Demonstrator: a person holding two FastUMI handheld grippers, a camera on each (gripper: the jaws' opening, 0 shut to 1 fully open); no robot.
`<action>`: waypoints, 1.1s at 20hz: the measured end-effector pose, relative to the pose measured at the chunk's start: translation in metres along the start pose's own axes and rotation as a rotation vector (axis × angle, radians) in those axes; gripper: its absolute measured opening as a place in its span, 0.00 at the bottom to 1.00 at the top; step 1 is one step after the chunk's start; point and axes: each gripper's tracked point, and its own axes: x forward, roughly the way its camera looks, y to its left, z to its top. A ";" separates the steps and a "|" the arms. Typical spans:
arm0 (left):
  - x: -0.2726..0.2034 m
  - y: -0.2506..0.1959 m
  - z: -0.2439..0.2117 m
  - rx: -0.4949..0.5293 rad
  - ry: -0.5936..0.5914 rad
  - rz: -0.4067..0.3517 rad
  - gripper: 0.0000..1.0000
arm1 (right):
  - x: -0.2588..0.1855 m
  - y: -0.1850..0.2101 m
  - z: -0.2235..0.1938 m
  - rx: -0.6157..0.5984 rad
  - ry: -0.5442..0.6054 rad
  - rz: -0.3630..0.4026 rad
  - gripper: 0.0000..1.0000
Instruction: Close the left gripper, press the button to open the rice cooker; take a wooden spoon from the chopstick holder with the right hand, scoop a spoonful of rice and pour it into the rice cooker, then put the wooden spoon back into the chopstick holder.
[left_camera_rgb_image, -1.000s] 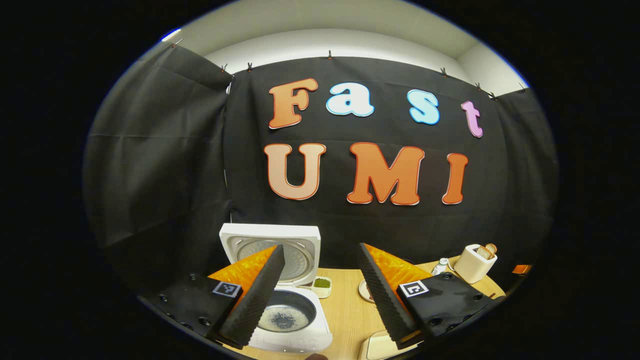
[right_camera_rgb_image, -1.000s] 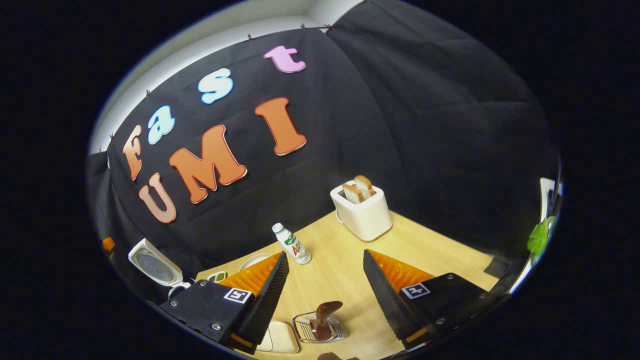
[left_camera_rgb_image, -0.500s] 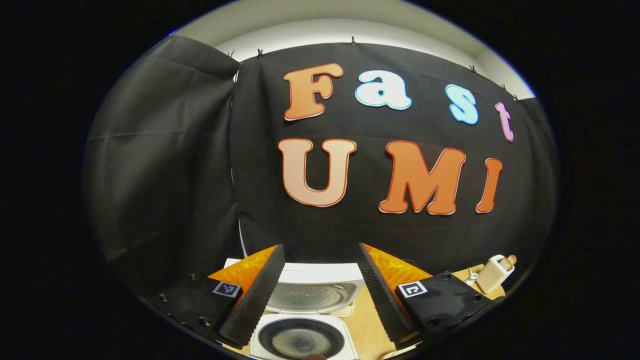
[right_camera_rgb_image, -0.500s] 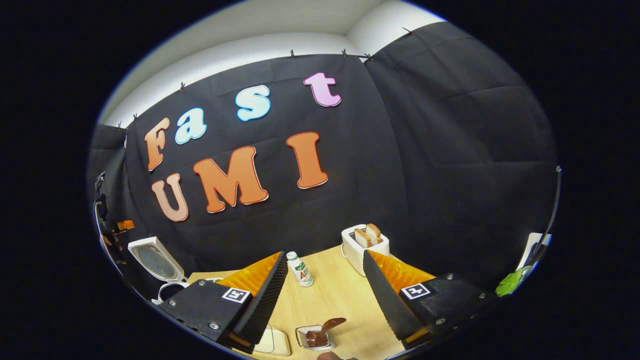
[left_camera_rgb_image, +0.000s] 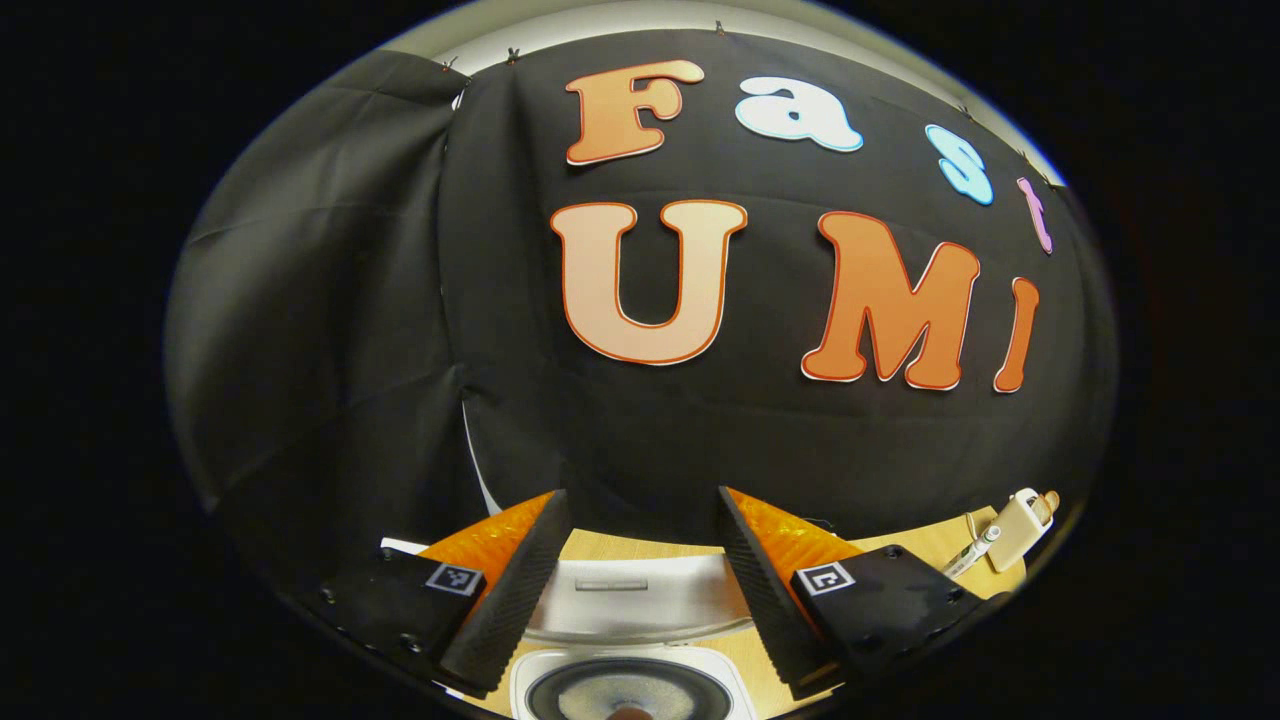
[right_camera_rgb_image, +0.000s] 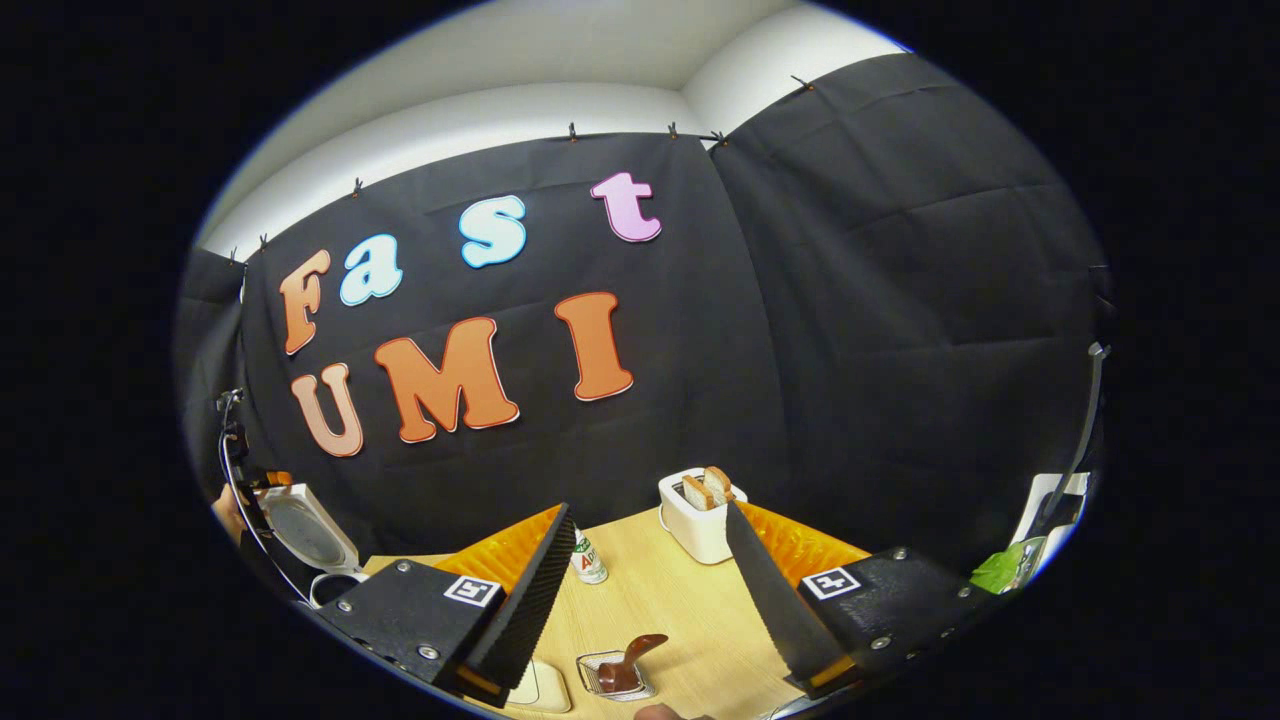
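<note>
Left tool (left_camera_rgb_image: 635, 520) has closed in over the open cooker (left_camera_rgb_image: 630, 690); right tool (right_camera_rgb_image: 650, 535) has steadied above the spoon (right_camera_rgb_image: 628, 665). Both jaws apart, empty.

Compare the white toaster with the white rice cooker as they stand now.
The white toaster is a small closed box with bread slices sticking out of its top; the white rice cooker stands with its lid tipped up. The toaster sits at the table's far side, the cooker at its left end. Both are white appliances.

Rice cooker (left_camera_rgb_image: 630, 690) cut off btm edge
</note>
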 end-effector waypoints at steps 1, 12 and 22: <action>0.000 0.002 -0.001 0.020 0.011 0.003 0.99 | -0.001 0.003 -0.001 0.006 0.002 0.010 0.94; -0.091 -0.010 -0.080 -0.024 0.091 -0.044 0.99 | 0.014 0.034 -0.027 0.028 0.073 0.117 0.94; -0.157 -0.012 -0.233 -0.106 0.290 -0.031 0.99 | 0.029 0.084 -0.037 -0.008 0.115 0.254 0.94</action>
